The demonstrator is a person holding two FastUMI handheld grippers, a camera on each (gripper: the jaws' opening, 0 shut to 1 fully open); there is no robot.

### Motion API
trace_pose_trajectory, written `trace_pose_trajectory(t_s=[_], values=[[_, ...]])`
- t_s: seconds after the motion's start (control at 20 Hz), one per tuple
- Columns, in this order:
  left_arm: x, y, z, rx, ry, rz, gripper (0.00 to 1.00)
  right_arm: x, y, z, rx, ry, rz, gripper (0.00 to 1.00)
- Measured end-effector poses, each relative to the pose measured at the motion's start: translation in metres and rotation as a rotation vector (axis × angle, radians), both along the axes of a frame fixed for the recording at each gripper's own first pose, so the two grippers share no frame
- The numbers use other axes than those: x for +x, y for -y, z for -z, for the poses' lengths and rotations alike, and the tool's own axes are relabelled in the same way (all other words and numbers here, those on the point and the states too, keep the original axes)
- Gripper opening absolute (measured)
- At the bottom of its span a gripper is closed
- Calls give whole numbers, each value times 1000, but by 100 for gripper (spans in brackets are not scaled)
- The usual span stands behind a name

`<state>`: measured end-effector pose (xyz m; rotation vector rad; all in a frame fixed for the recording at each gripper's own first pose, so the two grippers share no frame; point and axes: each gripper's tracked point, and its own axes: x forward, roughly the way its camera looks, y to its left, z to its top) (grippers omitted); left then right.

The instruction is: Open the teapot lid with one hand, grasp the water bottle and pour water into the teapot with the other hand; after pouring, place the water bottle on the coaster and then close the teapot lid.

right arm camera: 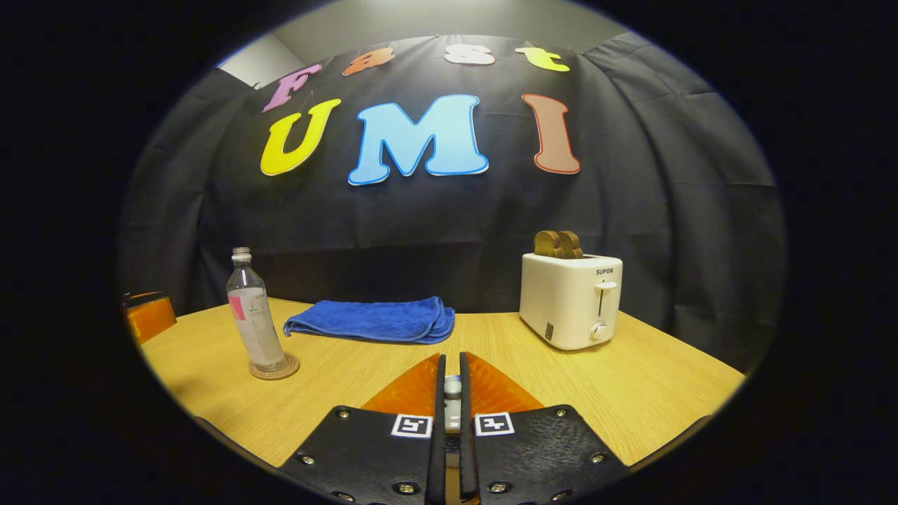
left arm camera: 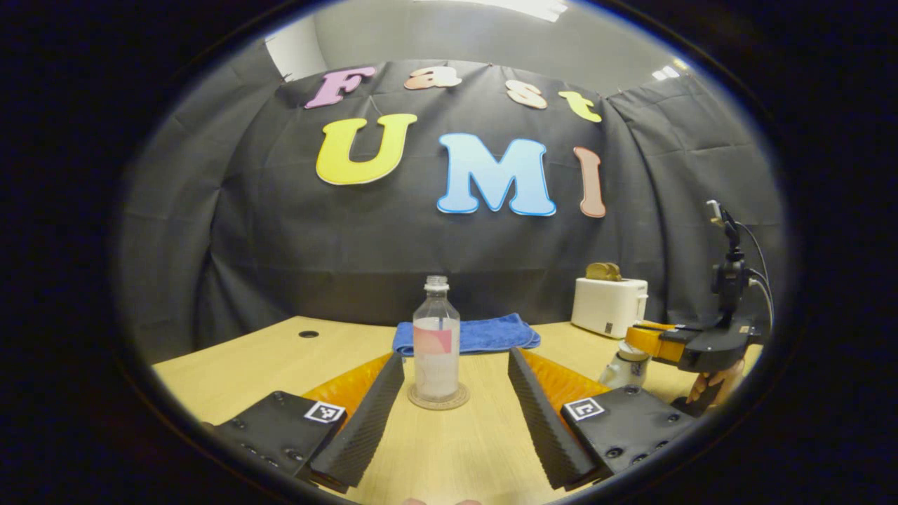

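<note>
Ridged left gripper [left arm camera: 456, 393] wide apart, empty, before clear cylindrical water bottle [left arm camera: 436, 340] upright on round coaster [left arm camera: 438, 401]

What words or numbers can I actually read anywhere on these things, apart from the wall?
"SUPOR": printed on the toaster, top front.
Small sticker low on the toaster: too small to read.
Pink label on the bottle: too blurred to read.
Square tags on the gripper: black-and-white patterns, no words.
</note>
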<state>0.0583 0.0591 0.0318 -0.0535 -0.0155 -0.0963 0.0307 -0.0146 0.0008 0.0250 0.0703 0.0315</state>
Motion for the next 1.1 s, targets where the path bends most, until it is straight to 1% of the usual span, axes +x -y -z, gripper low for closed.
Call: trace_pose_trajectory(t_s=[0.15, 0.35, 0.45, 0.5, 0.55, 0.6, 0.65, 0.7, 0.75, 0.8, 0.85, 0.95, 1.0, 1.1], values=[[-1, 1, 0, 5, 6, -4, 100, 1, 2, 3, -4, -4, 9, 8], [-3, -3, -1, 9, 10, -14, 100, 0, 3, 11, -17, -42, 13, 8], [-6, -4, -1, 12, 6, -21, 100, -1, 7, 11, -42, -46, 27, 16], [-8, -5, 1, 13, 2, -24, 100, -2, 8, 10, -49, -46, 33, 18], [-8, -4, 0, 14, 0, -23, 100, -4, 9, 5, -43, -34, 32, 18], [-10, -3, 0, 15, 1, -26, 100, -4, 11, 0, -35, -18, 41, 31], [-12, -3, -1, 15, 2, -26, 100, -7, 12, -6, -28, -6, 55, 34], [-13, -1, -1, 13, 0, -26, 100, -12, 11, -8, -17, -3, 58, 39], [-17, 2, 1, 9, -4, -22, 100, -21, 8, -6, 2, -12, 56, 43], [-19, 5, 1, 9, -3, -21, 100, -28, 4, -1, 17, -12, 48, 43], [-22, 9, 4, 10, -3, -18, 100, -34, 3, -2, 29, -11, 49, 49], [-28, 17, 9, 21, -12, -16, 100, -46, 4, 0, 25, -7, 62, 49], [-36, 24, 8, 16, -3, -21, 100, -58, 5, -1, 16, 6, 92, 49], [-44, 37, 13, 13, -5, -13, 100, -71, 3, -5, 7, 25, 101, 49]])
